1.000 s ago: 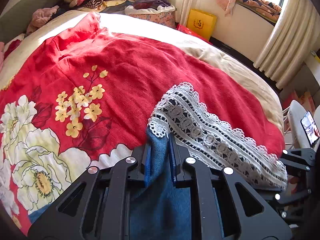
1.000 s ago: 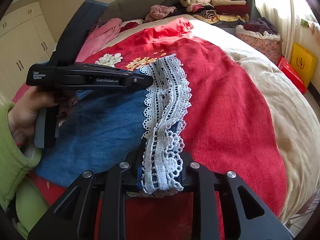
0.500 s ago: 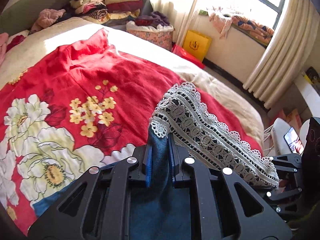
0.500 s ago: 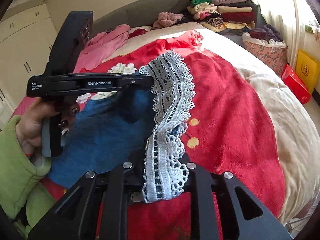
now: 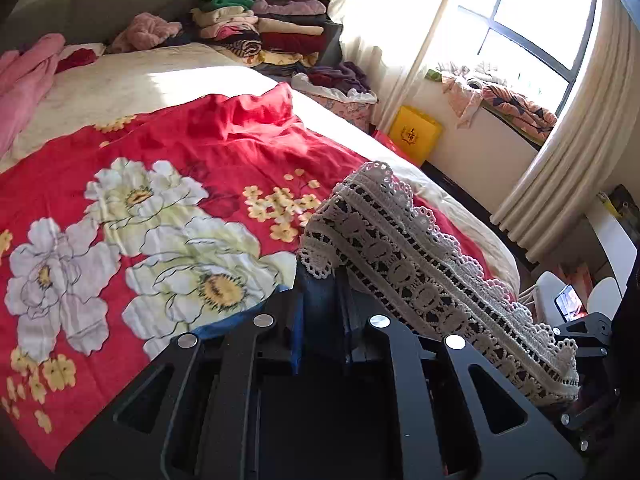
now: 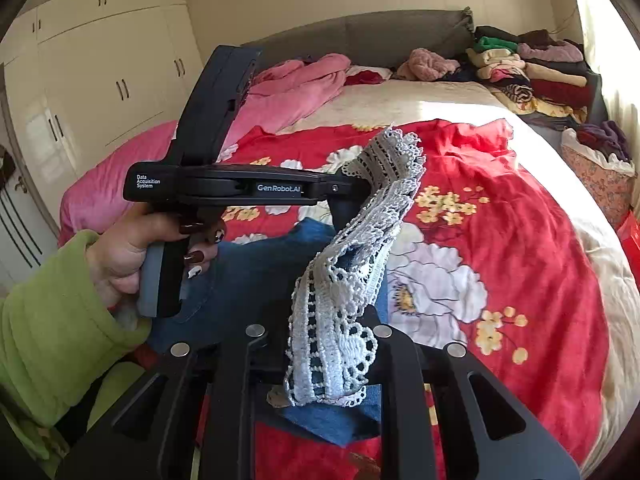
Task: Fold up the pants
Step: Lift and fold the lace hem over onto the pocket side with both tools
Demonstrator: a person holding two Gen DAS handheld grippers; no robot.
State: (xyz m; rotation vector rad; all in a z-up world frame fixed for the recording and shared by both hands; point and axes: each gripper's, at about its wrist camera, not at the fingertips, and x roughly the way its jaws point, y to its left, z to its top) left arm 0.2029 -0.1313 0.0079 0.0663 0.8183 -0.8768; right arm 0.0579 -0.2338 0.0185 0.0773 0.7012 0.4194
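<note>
Nearest the lens, the right gripper (image 6: 332, 340) pinches the white lace hem (image 6: 340, 312) of the blue denim pants (image 6: 256, 276); its jaws have just been closing and now press on lace and denim together. The left gripper (image 5: 320, 312) has its jaws pressed together on a fold of the same denim just behind the hem, held by a hand (image 6: 132, 252) in a green sleeve (image 6: 52, 320). Compared with a second ago, both grippers have risen and carried the hem forward over the red floral bedspread (image 5: 132, 216), so the lace band hangs stretched between them while the rest of the pants trails below toward the person. This looks like the leg end being brought over for a fold, not yet laid down. Beyond the bedspread's far corner stands a floral fabric basket (image 5: 340, 106) holding dark purple clothes, and behind it, farther from the bedspread, a stack of folded garments (image 5: 264, 32) by the headboard.
</note>
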